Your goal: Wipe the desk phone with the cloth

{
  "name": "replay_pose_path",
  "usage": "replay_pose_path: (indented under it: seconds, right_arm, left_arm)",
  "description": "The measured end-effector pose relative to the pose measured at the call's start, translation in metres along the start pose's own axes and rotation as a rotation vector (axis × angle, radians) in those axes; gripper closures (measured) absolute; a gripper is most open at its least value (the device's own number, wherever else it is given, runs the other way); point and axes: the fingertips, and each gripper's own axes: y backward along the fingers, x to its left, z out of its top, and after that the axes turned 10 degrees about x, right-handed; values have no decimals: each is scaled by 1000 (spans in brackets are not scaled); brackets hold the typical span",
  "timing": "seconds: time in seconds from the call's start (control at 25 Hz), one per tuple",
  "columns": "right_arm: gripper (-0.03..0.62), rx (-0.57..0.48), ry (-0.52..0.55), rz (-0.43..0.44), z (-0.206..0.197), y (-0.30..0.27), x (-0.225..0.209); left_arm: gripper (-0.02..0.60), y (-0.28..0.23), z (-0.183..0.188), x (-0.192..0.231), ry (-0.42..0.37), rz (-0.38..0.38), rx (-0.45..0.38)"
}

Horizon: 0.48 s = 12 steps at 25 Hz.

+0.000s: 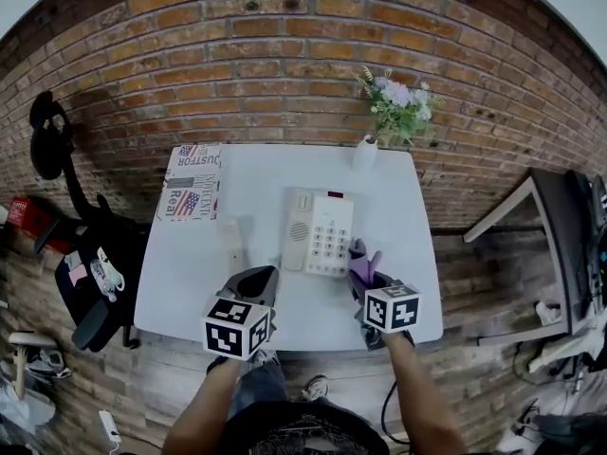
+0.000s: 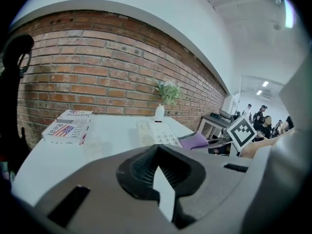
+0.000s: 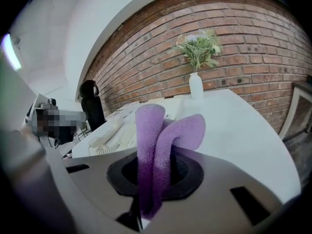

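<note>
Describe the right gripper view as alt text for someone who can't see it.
The right gripper is shut on a folded purple cloth that sticks up from its jaws. Beyond it, a white table holds a desk phone and a vase of flowers against a brick wall.

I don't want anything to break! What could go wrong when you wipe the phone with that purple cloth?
The vase of flowers stands close behind the desk phone; a long wipe might tip it.
The purple cloth is just pinched in the right tool, so it may slip out.
The handset lies loose left of the phone and could get shoved.
</note>
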Motion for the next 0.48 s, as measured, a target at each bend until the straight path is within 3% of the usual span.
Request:
replay_pose_path:
  seconds: [0.48]
  right_arm:
    - [546,11,17,38,-27,7,30]
  left_arm:
    - [577,15,-16,-7,17,27,0]
